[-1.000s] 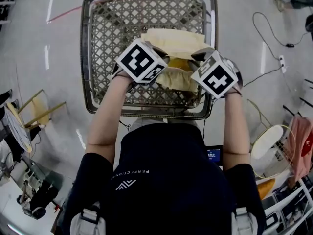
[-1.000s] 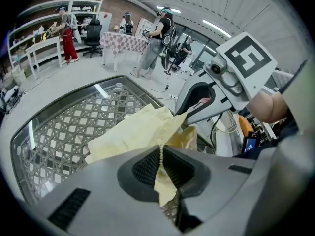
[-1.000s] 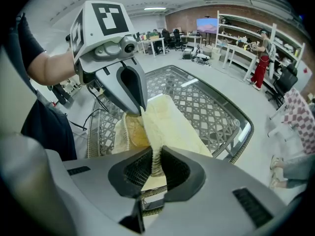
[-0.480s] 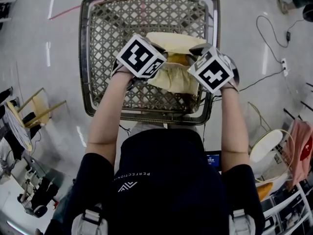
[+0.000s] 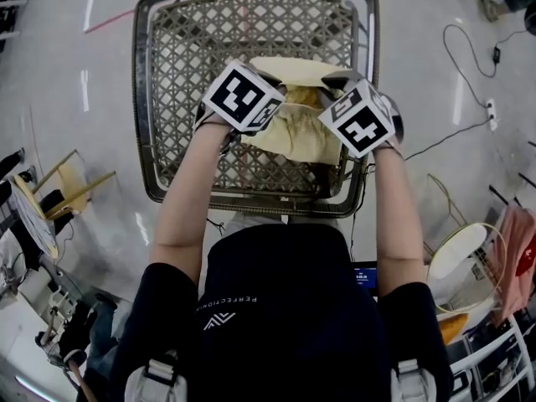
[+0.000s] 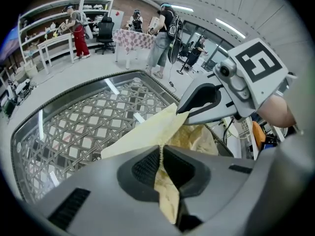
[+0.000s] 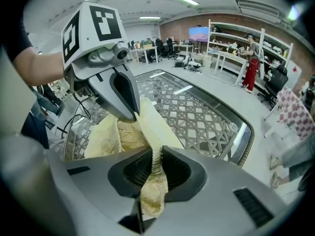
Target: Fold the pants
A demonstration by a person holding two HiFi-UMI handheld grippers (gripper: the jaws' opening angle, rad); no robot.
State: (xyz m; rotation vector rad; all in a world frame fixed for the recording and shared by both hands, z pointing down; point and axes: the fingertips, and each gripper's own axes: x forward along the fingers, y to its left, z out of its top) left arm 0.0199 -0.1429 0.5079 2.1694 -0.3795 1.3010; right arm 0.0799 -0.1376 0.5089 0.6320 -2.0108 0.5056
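The pale yellow pants (image 5: 293, 128) hang bunched between my two grippers above a woven wicker table (image 5: 184, 48) with a glass top. My left gripper (image 5: 280, 107) is shut on the cloth's left edge; in the left gripper view the fabric (image 6: 165, 146) is pinched between the jaws of that gripper (image 6: 160, 154). My right gripper (image 5: 331, 111) is shut on the right edge, and the right gripper view shows a ribbed fold of the pants (image 7: 152, 168) clamped in that gripper (image 7: 156, 163). Each gripper sees the other: the right one (image 6: 197, 113), the left one (image 7: 129, 113).
The table's metal rim (image 5: 251, 198) runs just in front of the person's body. Cables (image 5: 469, 65) lie on the floor at the right. A round stool (image 5: 456, 254) and a wooden frame (image 5: 71, 187) stand beside the person. Shelves and other people (image 6: 78, 26) are far off.
Both grippers have moved a little away from the person and lower toward the table, carrying the pants with them. The grips have not changed.
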